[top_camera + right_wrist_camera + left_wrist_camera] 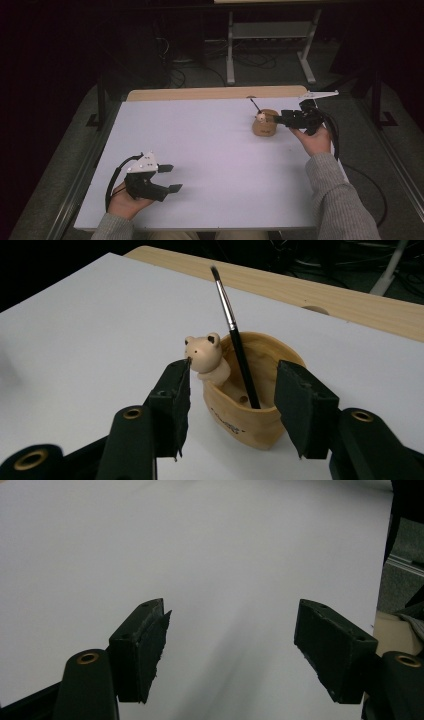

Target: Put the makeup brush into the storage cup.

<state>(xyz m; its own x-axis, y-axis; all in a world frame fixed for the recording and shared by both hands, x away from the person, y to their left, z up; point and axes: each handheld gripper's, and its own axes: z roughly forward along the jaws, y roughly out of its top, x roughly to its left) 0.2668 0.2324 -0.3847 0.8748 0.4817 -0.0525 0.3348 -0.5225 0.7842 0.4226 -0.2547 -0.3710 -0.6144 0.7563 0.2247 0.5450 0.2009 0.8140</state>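
The high view looks forward and down from above the person's side, taking in the whole white worktop (215,150) with both tongs far below it; the left gripper view rides low on the left tongs (230,650), facing across bare worktop at close range. The right gripper view sits just behind the right tongs (232,405), very near the tan holder (250,410) with its brush (235,340); it shares the holder and the worktop's wooden far edge (320,292) with the high view.
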